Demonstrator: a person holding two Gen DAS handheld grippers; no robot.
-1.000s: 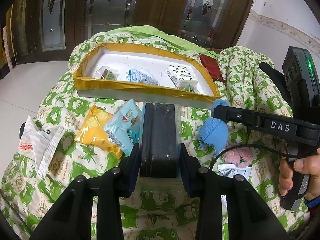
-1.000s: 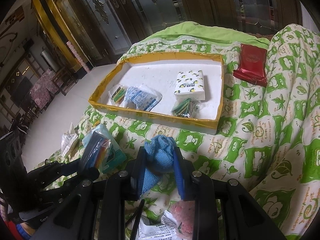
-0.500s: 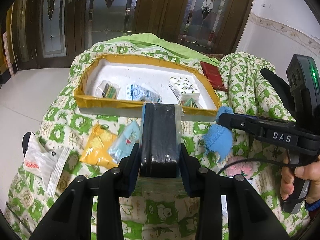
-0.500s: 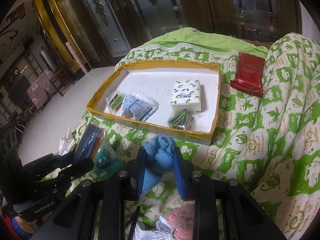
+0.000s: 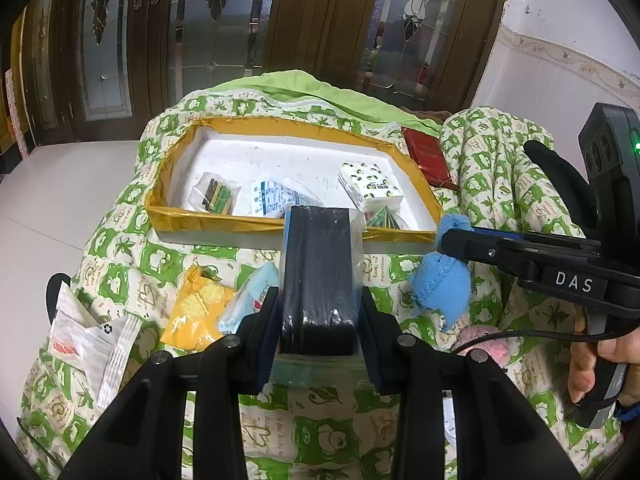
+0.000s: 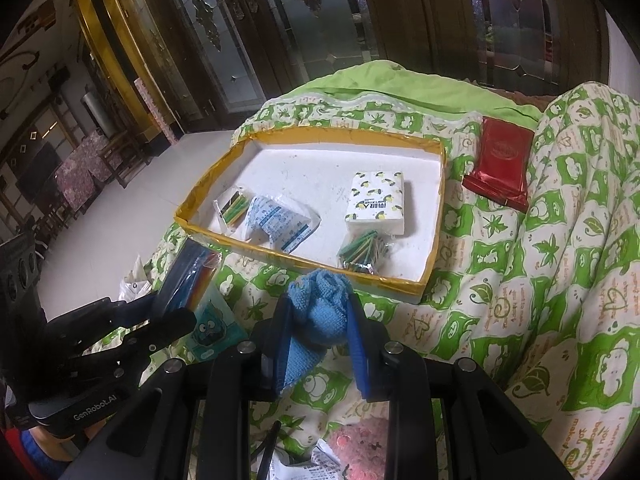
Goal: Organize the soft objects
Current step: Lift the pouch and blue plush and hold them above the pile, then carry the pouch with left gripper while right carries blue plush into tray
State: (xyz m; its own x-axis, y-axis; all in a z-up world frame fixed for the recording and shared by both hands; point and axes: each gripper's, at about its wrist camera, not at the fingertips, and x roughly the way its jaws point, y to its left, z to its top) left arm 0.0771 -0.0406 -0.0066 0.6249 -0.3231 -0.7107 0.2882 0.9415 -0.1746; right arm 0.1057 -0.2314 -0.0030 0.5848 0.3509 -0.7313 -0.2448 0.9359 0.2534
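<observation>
Left gripper (image 5: 320,320) fingers pinch black bagged pack (image 5: 320,268); right gripper (image 6: 318,328) fingers pinch blue knit sock (image 6: 320,308). Both hang just short of tray (image 6: 430,276). Carry each over the rim before releasing, clear of packets inside.

We saw a soft printed cotton quilt (image 6: 500,264) under everything, matt and rumpled. The tray (image 6: 434,236) looked like white foam, its rim wrapped in glossy yellow tape. A blue knitted cloth (image 6: 320,308) showed a coarse weave. The black pack (image 5: 320,272) sat in clear, shiny plastic film. A red pouch (image 6: 500,164) gleamed like foil. Both claws were matt black plastic.
</observation>
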